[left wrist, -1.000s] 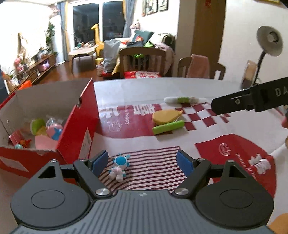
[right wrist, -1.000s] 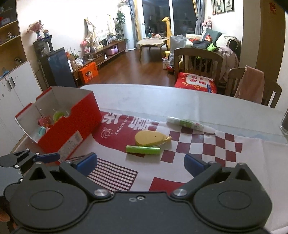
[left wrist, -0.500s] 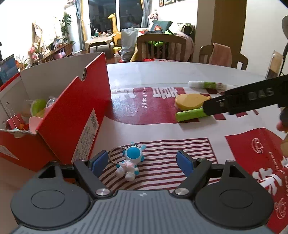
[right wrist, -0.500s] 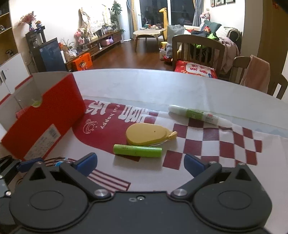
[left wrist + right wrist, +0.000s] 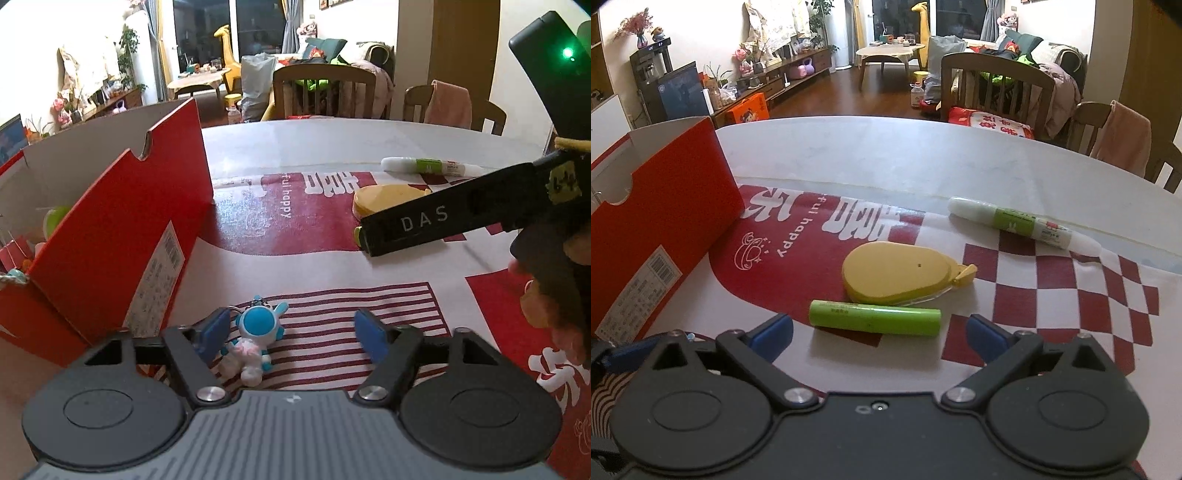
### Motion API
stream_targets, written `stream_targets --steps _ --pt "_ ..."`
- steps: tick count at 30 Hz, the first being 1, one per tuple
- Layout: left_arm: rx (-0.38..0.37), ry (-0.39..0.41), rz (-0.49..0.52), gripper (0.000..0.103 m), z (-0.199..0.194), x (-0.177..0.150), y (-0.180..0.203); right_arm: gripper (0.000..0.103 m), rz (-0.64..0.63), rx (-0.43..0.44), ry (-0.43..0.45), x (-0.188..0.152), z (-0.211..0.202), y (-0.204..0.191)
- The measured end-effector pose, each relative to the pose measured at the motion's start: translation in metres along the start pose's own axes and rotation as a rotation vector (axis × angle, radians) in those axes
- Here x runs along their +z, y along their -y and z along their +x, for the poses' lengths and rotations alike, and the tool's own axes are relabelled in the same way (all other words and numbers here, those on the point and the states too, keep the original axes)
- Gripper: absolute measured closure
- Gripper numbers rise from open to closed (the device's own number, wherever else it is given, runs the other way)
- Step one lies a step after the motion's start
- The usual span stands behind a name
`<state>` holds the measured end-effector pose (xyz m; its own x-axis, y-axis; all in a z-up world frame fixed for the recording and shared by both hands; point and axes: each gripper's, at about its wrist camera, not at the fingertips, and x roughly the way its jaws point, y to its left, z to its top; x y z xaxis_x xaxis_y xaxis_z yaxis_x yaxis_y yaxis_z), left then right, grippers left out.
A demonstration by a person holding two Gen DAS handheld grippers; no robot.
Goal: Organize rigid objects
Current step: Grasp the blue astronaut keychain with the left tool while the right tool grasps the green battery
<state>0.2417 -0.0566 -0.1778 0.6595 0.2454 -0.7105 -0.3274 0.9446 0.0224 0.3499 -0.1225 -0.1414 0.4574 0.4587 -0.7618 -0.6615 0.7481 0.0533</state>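
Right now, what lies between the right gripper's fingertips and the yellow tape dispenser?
In the right wrist view, only the green tube lies crosswise between the right gripper and the yellow tape dispenser.

A: The left wrist view is sitting low over the table (image 5: 332,144), looking past the red box (image 5: 122,236).

B: The right one is facing the same way, nearer the yellow case (image 5: 897,273); both are sharing the glue tube (image 5: 1019,221).

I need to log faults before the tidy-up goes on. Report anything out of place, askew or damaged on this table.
Nothing looks damaged or spilled. Four items lie loose outside the red box: the astronaut keychain on its back, the green tube, the yellow tape dispenser, and the white glue pen lying at a slant.
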Motion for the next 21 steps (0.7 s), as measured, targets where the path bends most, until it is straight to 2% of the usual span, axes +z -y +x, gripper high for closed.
stream_targets --steps 3,5,7,12,16,21 --pt "0.001 -0.008 -0.01 0.037 0.0024 0.0004 -0.003 0.005 0.005 0.006 -0.003 -0.0001 0.0009 -0.0015" --pt "0.001 -0.006 -0.012 0.043 0.0026 0.0007 -0.0043 0.007 0.003 0.001 -0.005 0.0005 0.0026 -0.0035" --pt "0.001 -0.008 -0.011 0.045 0.0032 0.0012 -0.0045 0.011 0.005 -0.004 -0.01 0.0005 0.0039 -0.0041" --pt "0.009 -0.008 -0.02 0.058 0.002 0.0025 -0.0063 0.021 0.016 -0.024 -0.016 -0.0003 0.0052 -0.0033" --pt "0.028 -0.015 -0.028 0.071 0.0023 0.0041 -0.0096 0.023 0.017 -0.021 -0.017 -0.0001 0.0047 -0.0045" --pt "0.032 -0.017 -0.006 0.071 0.0003 0.0038 -0.0086 0.023 0.02 -0.012 -0.018 -0.0027 -0.0026 -0.0048"
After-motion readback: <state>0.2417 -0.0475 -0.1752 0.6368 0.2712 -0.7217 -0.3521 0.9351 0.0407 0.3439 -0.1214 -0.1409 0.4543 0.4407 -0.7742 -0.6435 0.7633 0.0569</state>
